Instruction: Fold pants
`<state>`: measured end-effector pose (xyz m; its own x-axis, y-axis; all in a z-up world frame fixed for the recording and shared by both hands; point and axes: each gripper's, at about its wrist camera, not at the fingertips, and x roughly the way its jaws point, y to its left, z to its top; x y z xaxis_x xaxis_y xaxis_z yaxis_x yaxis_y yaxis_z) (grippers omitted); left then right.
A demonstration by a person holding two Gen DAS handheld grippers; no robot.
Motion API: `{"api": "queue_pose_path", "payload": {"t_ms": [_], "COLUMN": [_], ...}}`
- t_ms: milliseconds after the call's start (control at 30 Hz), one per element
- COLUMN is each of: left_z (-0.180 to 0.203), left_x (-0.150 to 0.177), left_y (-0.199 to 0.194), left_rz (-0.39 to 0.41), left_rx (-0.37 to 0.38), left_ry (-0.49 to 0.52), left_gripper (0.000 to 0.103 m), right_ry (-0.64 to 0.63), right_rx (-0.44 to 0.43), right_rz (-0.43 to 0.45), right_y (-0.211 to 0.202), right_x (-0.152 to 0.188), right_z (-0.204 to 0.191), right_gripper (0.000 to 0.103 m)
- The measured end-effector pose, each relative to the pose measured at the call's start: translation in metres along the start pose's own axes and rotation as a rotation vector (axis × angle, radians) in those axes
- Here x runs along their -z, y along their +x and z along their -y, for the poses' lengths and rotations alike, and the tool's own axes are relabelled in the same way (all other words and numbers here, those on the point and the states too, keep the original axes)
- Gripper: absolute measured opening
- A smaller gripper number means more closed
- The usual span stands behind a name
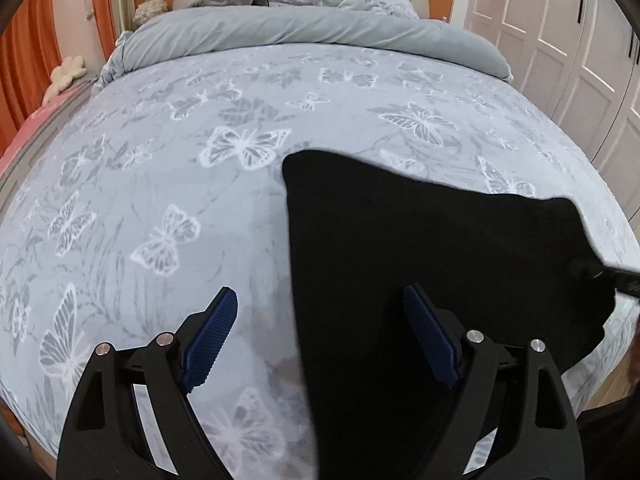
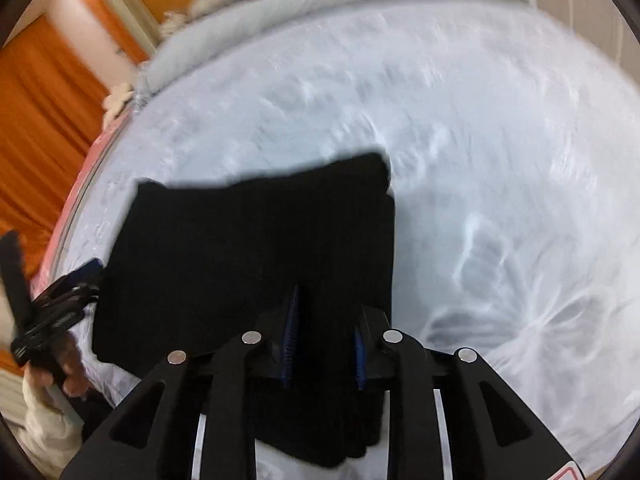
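Observation:
Black pants (image 1: 420, 248) lie folded into a flat dark slab on the bed's near right part. My left gripper (image 1: 320, 292) is open wide above the slab's left edge. That edge runs between its blue pads (image 1: 212, 336), which do not touch the cloth. In the blurred right wrist view the same pants (image 2: 248, 248) fill the middle. My right gripper (image 2: 326, 320) has its jaws narrow, with a bunch of black cloth between the pads. Seen from the left wrist view, the right gripper (image 1: 616, 278) grips the pants' right edge.
The bed (image 1: 160, 184) has a pale blue butterfly-print cover, a rolled grey duvet (image 1: 304, 28) and pillows by the headboard. White wardrobe doors (image 1: 580, 52) stand on the right, orange curtains (image 1: 28, 64) on the left. A hand (image 2: 70, 372) in a light sleeve holds the left tool.

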<state>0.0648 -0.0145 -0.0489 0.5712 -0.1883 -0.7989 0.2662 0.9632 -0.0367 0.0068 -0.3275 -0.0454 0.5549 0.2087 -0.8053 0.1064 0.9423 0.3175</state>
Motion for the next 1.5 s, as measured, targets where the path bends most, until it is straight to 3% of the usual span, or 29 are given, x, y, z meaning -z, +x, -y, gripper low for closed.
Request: {"api": "queue_pose_path", "payload": {"t_ms": [67,133,167,233,300,333,367,433,467,500,567,667,800,867,967,1133,1233,1300,1367,1467,1500], "left_z": [-0.001,0.0,0.001,0.003,0.0,-0.004,-0.01,-0.025,-0.032,-0.042,-0.058,-0.083,-0.113,-0.117,-0.112,-0.096,-0.083,-0.073,-0.062,-0.043,-0.039], "left_x": [-0.002,-0.006,-0.01,-0.017,-0.021,-0.021,-0.021,-0.024,-0.025,-0.028,-0.029,-0.028,-0.02,-0.018,-0.014,-0.007,-0.004,-0.004,-0.003,-0.003,-0.003], "left_y": [-0.008,-0.013,-0.014,-0.01,0.005,0.011,0.014,0.005,-0.003,-0.017,-0.031,-0.037,-0.036,-0.038,-0.038,-0.037,-0.036,-0.036,-0.036,-0.036,-0.035], "left_rz": [0.018,0.043,0.058,0.071,0.046,0.031,0.02,0.03,0.052,0.094,0.137,0.135,0.092,0.093,0.108,0.091,0.088,0.084,0.084,0.096,0.096], "left_rx": [0.024,0.041,0.037,-0.002,-0.076,-0.106,-0.111,-0.073,-0.065,-0.068,-0.133,-0.195,-0.141,-0.146,-0.197,-0.175,-0.156,-0.144,-0.13,-0.129,-0.132], "left_ry": [-0.016,-0.029,-0.03,-0.031,-0.037,-0.041,-0.058,-0.116,-0.134,-0.144,-0.162,-0.213,-0.314,-0.313,-0.259,-0.171,-0.139,-0.121,-0.102,-0.066,-0.061], "left_gripper": [0.083,0.088,0.09,0.09,0.09,0.09,0.09,0.09,0.09,0.09,0.091,0.091,0.091,0.091,0.091,0.091,0.091,0.091,0.091,0.091,0.091], "right_ry": [-0.008,-0.008,-0.022,-0.065,-0.076,-0.052,0.022,0.117,0.052,-0.007,-0.122,-0.23,-0.322,-0.332,-0.334,-0.268,-0.255,-0.187,-0.089,-0.091,-0.093], "right_rx": [0.001,-0.052,-0.073,-0.108,-0.101,-0.01,-0.022,-0.079,-0.069,-0.066,-0.144,-0.214,-0.189,-0.159,-0.159,-0.201,-0.063,0.029,-0.026,0.008,0.064], "right_rz": [0.145,0.164,0.145,0.082,-0.037,-0.096,-0.123,-0.096,-0.024,0.022,0.052,-0.014,-0.119,-0.141,-0.121,-0.053,-0.036,-0.087,-0.073,0.034,0.045], "right_y": [-0.031,-0.033,-0.025,-0.004,0.036,0.062,0.078,0.066,0.05,0.04,0.029,0.053,0.11,0.14,0.152,0.097,0.083,0.094,0.085,0.052,0.047], "right_x": [-0.004,-0.012,-0.02,-0.03,-0.039,-0.044,-0.045,-0.048,-0.052,-0.056,-0.057,-0.057,-0.048,-0.04,-0.042,-0.053,-0.046,-0.045,-0.047,-0.047,-0.047], "right_z": [-0.007,-0.013,-0.022,-0.042,-0.05,-0.041,-0.026,-0.022,-0.039,-0.054,-0.1,-0.159,-0.203,-0.219,-0.225,-0.205,-0.169,-0.133,-0.102,-0.087,-0.076], "right_gripper": [0.027,0.027,0.025,0.009,0.005,0.0,0.0,0.0,0.0,0.01,0.011,0.011,0.009,0.008,0.002,0.001,0.001,0.0,0.0,0.0,0.0]}}
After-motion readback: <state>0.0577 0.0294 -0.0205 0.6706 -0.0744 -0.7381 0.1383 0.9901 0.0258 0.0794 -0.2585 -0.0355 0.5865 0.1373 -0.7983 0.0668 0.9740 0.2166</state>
